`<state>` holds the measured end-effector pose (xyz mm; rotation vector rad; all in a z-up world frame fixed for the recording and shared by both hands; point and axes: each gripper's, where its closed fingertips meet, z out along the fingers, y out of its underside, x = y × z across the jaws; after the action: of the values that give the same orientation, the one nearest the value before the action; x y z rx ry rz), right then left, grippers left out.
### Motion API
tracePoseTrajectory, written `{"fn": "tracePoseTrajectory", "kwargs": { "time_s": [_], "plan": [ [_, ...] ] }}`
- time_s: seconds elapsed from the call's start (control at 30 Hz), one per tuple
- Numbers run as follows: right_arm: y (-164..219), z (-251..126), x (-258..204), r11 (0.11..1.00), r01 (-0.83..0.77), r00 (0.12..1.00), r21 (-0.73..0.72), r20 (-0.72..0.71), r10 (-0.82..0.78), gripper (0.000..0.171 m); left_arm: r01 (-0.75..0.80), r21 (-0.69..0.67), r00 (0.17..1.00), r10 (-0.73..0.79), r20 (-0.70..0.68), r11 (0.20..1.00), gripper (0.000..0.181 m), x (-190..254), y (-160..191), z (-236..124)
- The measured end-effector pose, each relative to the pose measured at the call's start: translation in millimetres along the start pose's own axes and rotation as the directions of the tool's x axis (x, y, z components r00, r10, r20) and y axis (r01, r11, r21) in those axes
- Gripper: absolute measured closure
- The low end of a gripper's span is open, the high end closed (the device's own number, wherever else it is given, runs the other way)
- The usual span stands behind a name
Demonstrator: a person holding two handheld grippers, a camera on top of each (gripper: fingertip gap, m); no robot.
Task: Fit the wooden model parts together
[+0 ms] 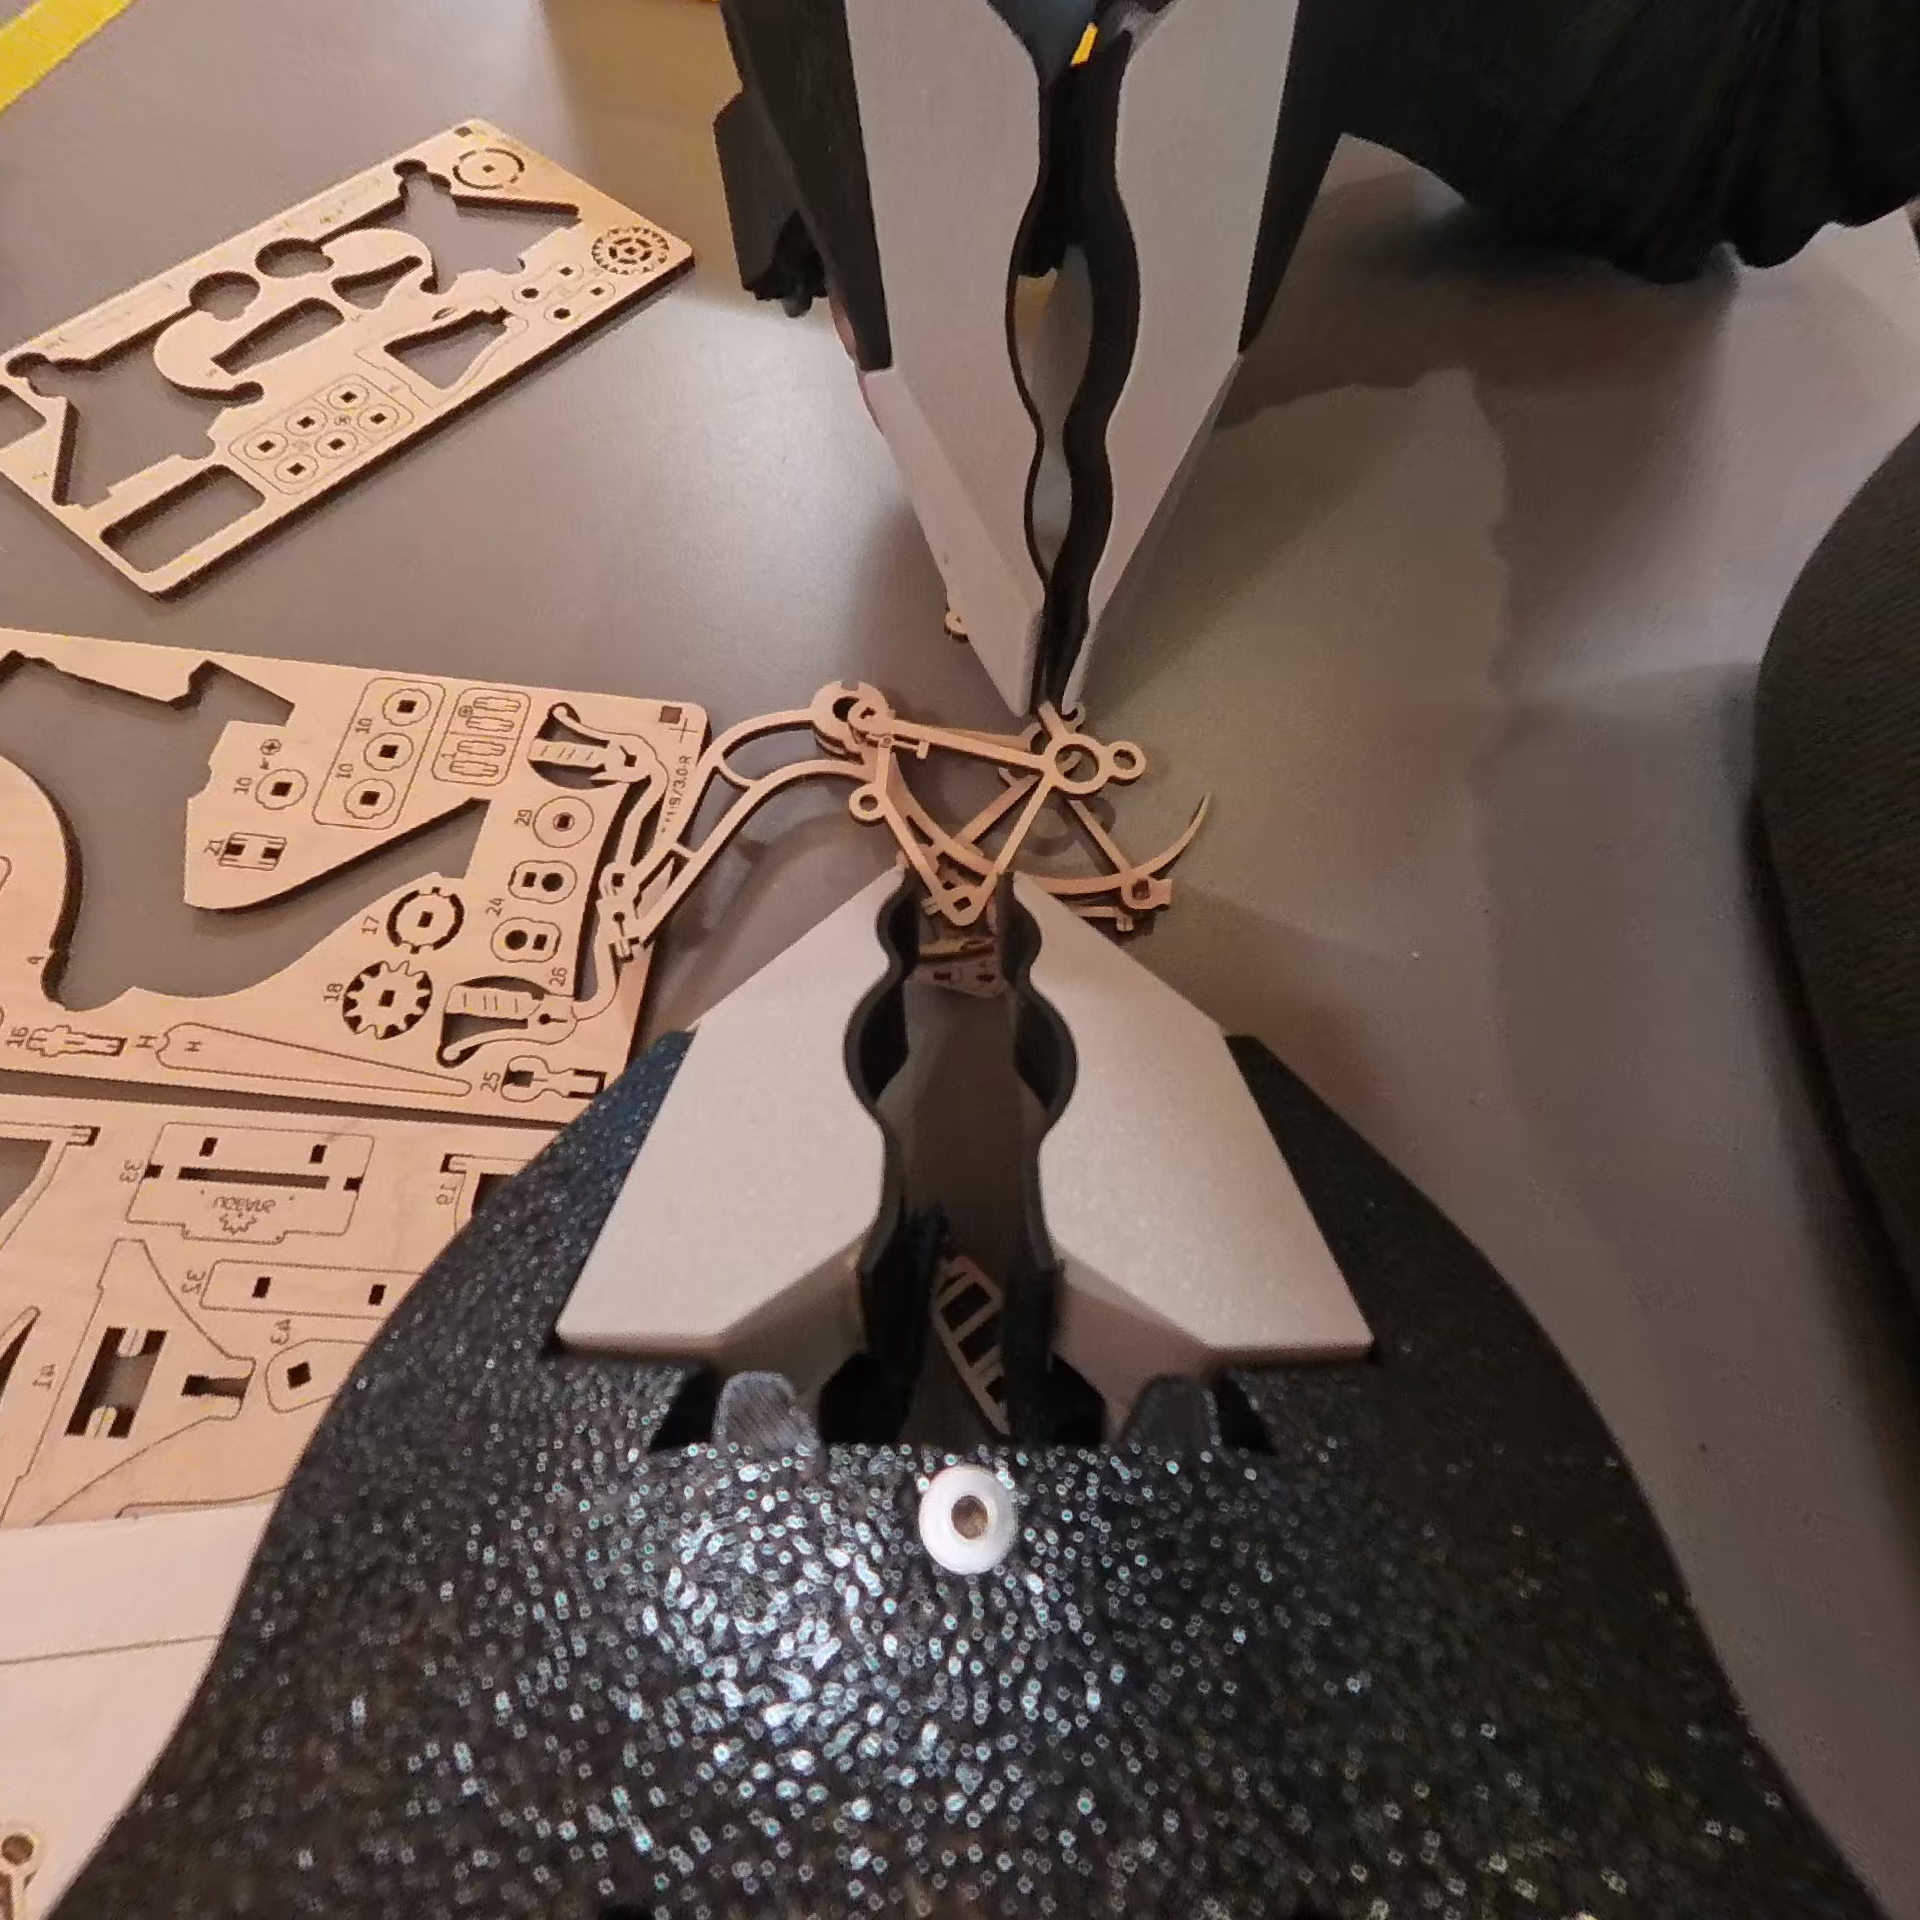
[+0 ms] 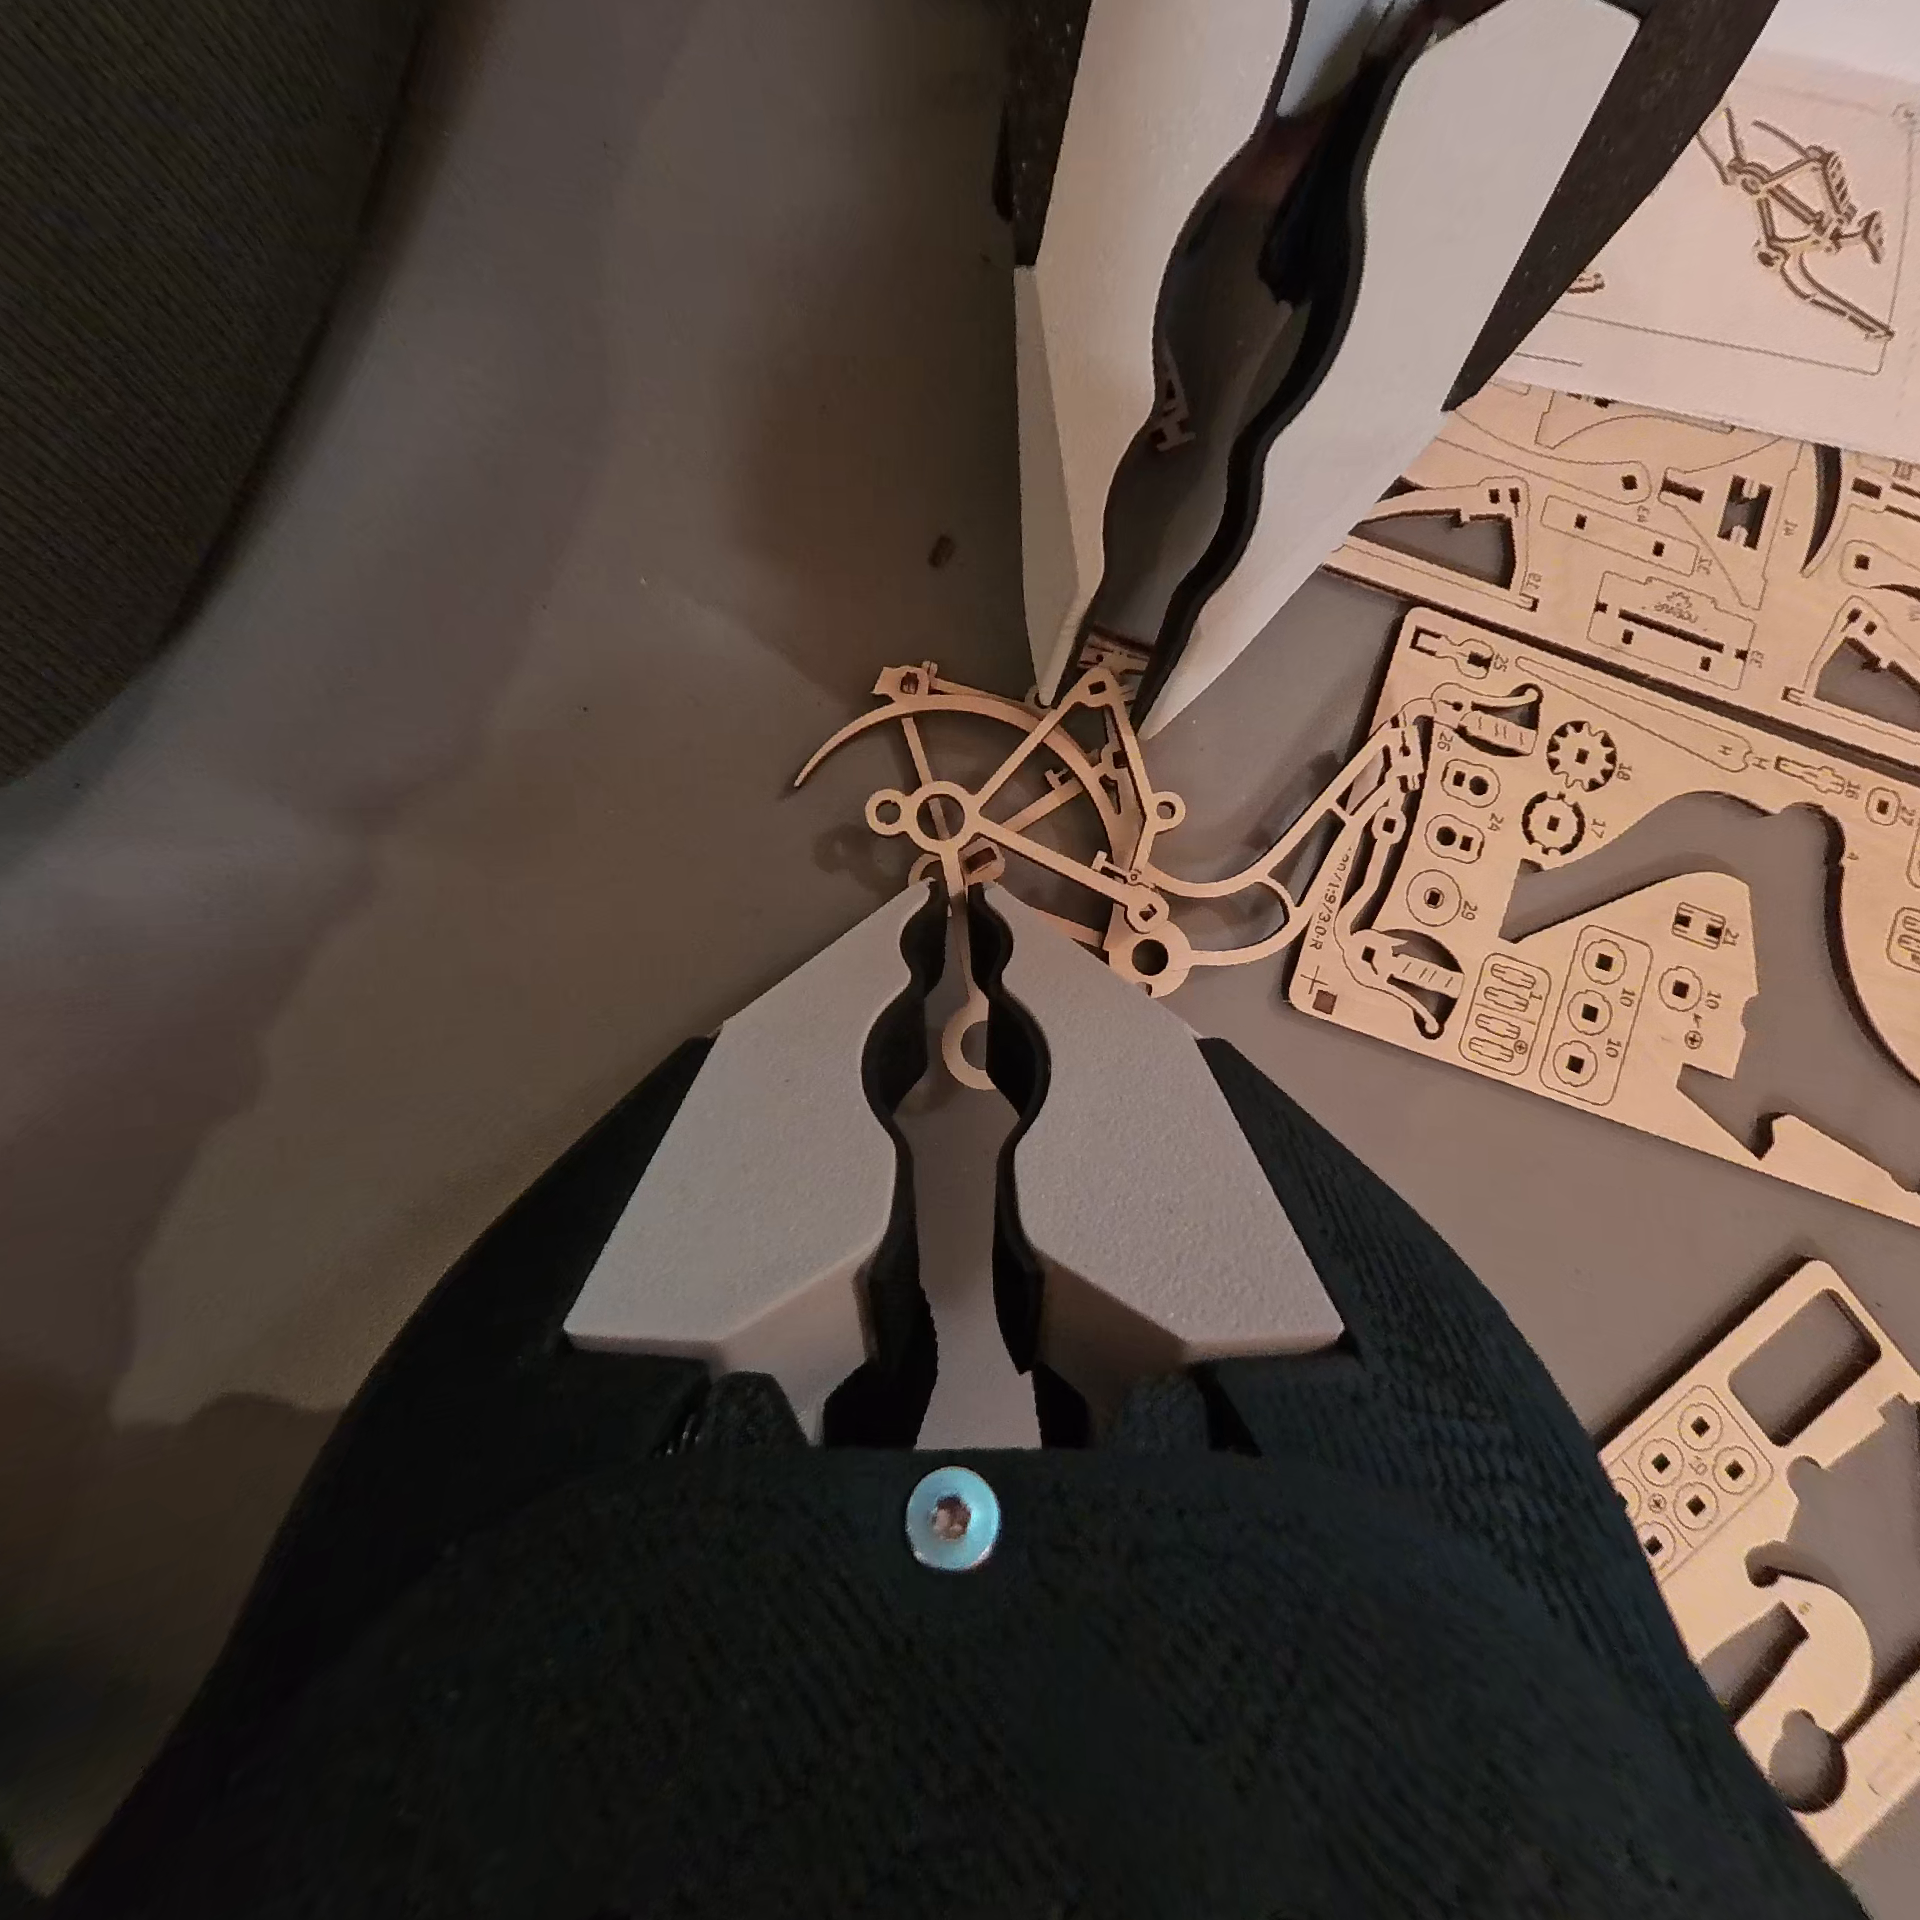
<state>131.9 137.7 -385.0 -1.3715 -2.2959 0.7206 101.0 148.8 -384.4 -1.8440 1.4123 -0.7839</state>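
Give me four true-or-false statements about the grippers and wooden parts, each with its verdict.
1. Both grippers grip the thin wooden lattice assembly from opposite sides. True.
2. The left gripper is wide open. False: it is shut on the assembly.
3. Flat laser-cut plywood sheets lie on the grey table. True.
4. The right gripper holds a metal screwdriver. False: it pinches a slim wooden arm of the assembly.

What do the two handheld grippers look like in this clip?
Both match: the left gripper and right gripper each have a black, grainy-textured body, two pale grey wedge-shaped fingers lined with wavy black pads, and one screw in the middle of the body, white-ringed on the left, silvery on the right. No cables or sleeves are visible.
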Motion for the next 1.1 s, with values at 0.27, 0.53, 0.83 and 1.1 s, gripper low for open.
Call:
{"fn": "tracePoseTrajectory", "kwargs": {
  "time_s": [0.27, 0.53, 0.83, 1.1],
  "plan": [
    [-0.5, -0.5, -0.1, 1.000, -0.002, 1.000, -0.001, -0.001, 0.002, 0.169, 0.000, 0.008, 1.000, 0.000, 0.001, 1.000, 0.170, 0.7, -0.9, -0.9],
    [0.6, -2.2, 0.8, 1.000, -0.011, 1.000, -0.002, -0.004, 0.011, 0.169, 0.000, 0.016, 1.000, 0.000, 0.002, 1.000, 0.170, 1.5, -2.7, -1.6],
    [1.1, -1.5, 0.2, 1.000, -0.013, 1.000, -0.006, -0.001, 0.013, 0.169, 0.001, 0.019, 1.000, -0.001, 0.001, 1.000, 0.170, 1.6, -2.5, -1.3],
    [0.5, -0.9, -2.0, 1.000, -0.008, 1.000, -0.011, 0.006, 0.008, 0.169, -0.006, 0.022, 1.000, 0.006, 0.001, 1.000, 0.170, 2.2, -2.5, -1.0]
  ]
}}
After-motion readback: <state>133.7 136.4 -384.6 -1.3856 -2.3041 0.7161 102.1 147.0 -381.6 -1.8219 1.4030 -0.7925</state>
